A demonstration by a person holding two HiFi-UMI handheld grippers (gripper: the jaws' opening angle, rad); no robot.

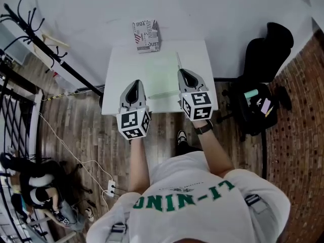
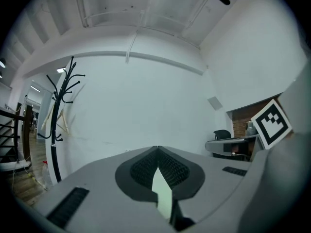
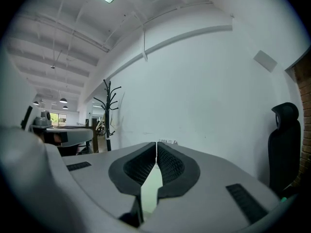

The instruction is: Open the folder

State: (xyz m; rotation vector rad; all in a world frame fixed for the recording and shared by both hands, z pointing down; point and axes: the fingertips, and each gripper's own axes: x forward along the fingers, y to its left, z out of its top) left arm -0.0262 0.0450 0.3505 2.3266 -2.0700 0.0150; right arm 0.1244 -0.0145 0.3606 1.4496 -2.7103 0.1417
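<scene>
A pale green folder (image 1: pixel 161 74) lies flat and closed on the white table (image 1: pixel 117 65). My left gripper (image 1: pixel 136 84) hovers over the table's near left part, beside the folder's left edge. Over the folder's right edge is my right gripper (image 1: pixel 184 73). Both point level toward the white wall. In the left gripper view the left gripper (image 2: pixel 158 148) has its jaws meeting at the tips with nothing between them; the folder (image 2: pixel 163 195) shows pale green through the gap below. The right gripper (image 3: pixel 156 143) is shut the same way, above the folder (image 3: pixel 150 191).
A patterned box (image 1: pixel 147 35) stands at the table's far edge against the wall. A black coat rack (image 1: pixel 30 29) is at the left, a black chair (image 1: pixel 268 49) and a stool with a bag (image 1: pixel 255 108) at the right. Cables and a power strip (image 1: pixel 109 188) lie on the wooden floor.
</scene>
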